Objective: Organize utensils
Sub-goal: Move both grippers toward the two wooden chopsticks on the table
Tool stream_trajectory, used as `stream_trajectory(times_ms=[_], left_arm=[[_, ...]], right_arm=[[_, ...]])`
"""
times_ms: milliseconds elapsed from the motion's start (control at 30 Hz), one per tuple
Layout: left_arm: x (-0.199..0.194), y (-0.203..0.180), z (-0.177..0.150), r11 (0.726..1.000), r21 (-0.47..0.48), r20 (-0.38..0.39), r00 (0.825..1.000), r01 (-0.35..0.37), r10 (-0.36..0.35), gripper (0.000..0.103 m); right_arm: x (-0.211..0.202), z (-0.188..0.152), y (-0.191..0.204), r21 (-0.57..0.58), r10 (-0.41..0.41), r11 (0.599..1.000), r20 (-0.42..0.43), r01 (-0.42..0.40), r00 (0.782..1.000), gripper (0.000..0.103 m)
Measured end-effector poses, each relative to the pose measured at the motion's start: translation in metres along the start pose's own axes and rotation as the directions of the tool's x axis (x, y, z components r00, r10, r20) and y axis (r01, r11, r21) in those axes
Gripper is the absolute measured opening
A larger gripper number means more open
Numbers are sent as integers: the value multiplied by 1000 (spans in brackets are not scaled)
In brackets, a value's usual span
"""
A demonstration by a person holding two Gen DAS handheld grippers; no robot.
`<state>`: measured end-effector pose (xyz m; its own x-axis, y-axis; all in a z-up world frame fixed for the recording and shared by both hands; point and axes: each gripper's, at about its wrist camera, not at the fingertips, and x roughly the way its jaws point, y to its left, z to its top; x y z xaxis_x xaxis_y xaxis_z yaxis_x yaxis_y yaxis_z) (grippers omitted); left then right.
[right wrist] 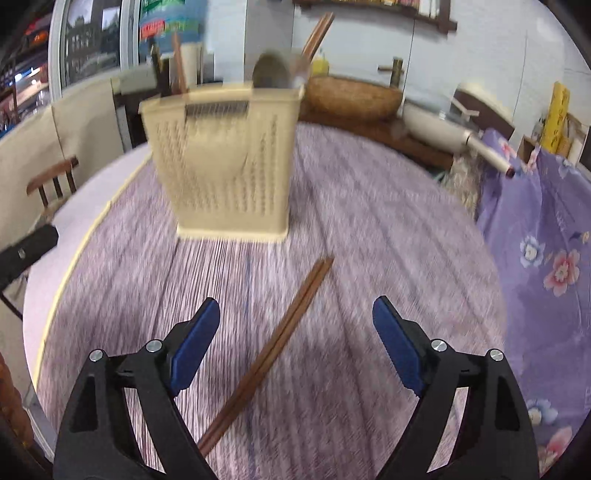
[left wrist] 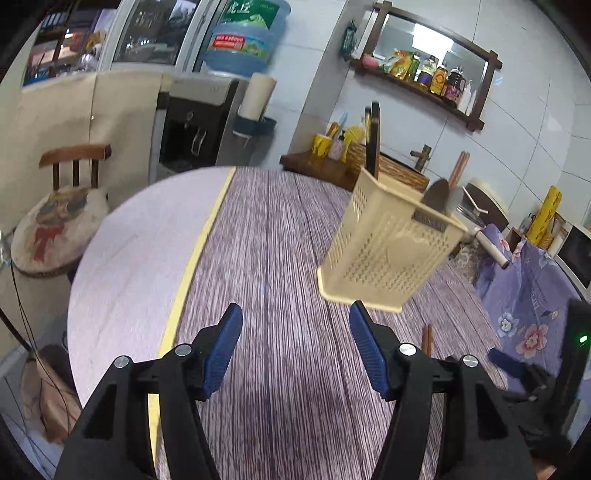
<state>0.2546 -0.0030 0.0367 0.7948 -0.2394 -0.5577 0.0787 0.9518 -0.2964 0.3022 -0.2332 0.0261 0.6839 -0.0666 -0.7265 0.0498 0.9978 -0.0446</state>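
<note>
Home kitchen-dining room; water dispenser; condiment shelf; round table

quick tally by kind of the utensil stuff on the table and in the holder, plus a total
Holder: 1
Loose chopsticks on the table: 2, lying side by side
Spoon-like utensil in the holder: 1
Brown sticks in the holder: at least 2 bunches, exact count unclear from blur
Dark handle in the holder: 1
Total: at least 7
</note>
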Motion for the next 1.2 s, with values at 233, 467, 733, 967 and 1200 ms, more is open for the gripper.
stream_trajectory(times_ms=[233,467,733,967,1200], left_arm=[[-5,-8,-19,999,33,-20,1000,13,-13,60],[-3,-14,-26,998,40,-38,999,37,-36,60],[-6,-19,-28,998,40,-30,998,49,-48,60],[-4,-16,-31,999,38,-45,998,38,-36,61],[4,-29,-36,996,54,-74,995,74,-69,61]], right_arm=[[15,-29,22,-68,-49,997,-87,43,995,84],[22,-38,-32,14,-125,992,-129,128,984,84],[16,-38,-16,22,1,1000,-102,1,995,83],[22,-46,-2,-47,-22,999,-144,15,989,83],[1,-48,-73,154,57,987,-117,-39,992,83]])
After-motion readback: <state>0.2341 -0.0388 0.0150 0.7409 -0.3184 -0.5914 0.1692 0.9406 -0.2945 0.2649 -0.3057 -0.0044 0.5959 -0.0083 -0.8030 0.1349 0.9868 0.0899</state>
